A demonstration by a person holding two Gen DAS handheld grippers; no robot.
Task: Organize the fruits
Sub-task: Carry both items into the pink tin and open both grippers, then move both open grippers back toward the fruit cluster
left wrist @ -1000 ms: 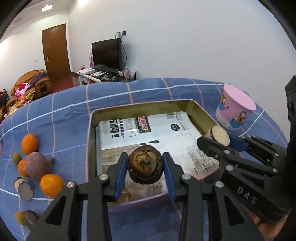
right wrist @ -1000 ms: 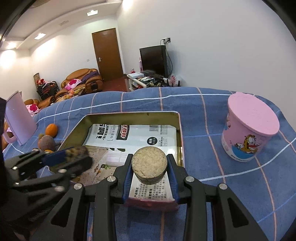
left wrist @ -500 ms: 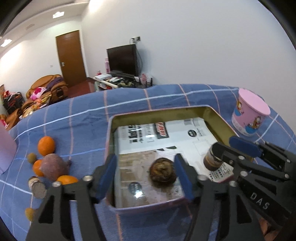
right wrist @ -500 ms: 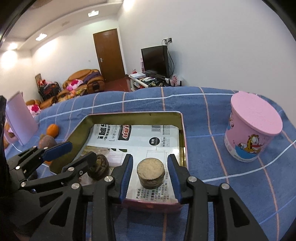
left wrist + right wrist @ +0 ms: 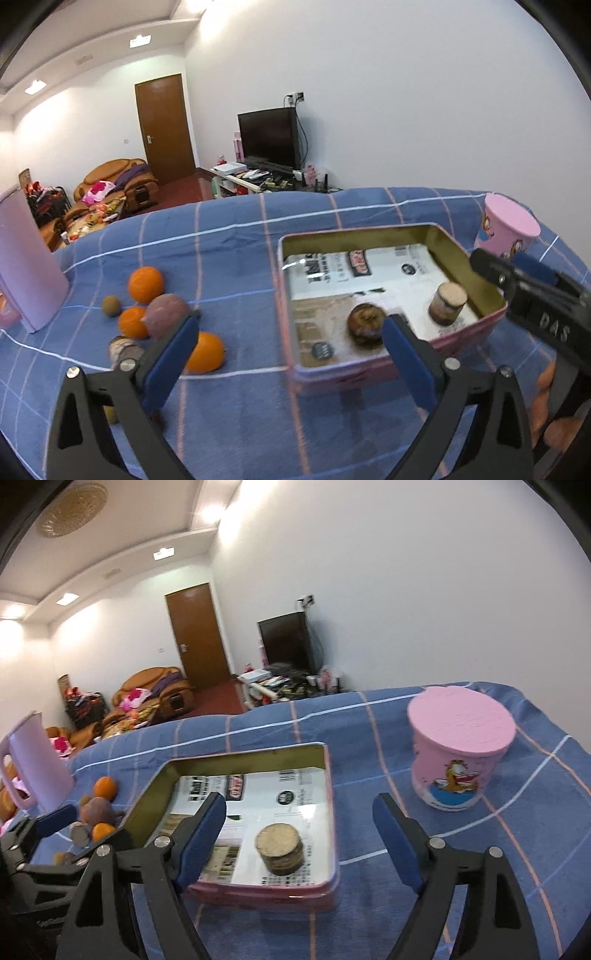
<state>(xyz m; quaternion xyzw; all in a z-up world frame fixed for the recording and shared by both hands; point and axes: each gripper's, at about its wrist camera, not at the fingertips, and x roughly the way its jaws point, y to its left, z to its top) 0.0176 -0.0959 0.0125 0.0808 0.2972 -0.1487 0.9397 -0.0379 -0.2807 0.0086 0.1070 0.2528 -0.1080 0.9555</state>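
A pink tin tray (image 5: 402, 373) lined with printed paper sits on the blue checked cloth. In it lie a dark brown round fruit (image 5: 366, 323) and a tan cut cylinder piece (image 5: 447, 303), which also shows in the right wrist view (image 5: 279, 848). My left gripper (image 5: 290, 362) is open and empty, raised in front of the tray's left corner. My right gripper (image 5: 299, 834) is open and empty, above the tray's (image 5: 321, 893) near right edge. Left of the tray lie oranges (image 5: 145, 283), a purple-brown fruit (image 5: 168, 317) and small brown pieces.
A pink cartoon cup (image 5: 460, 753) with a lid stands right of the tray. A pale pink jug (image 5: 26, 258) stands at the far left. The table's far edge drops to a living room with a sofa and TV.
Both grippers have opened and let go of their pieces into the tray, then pulled up and back. The left gripper view has swung left toward the loose fruit.
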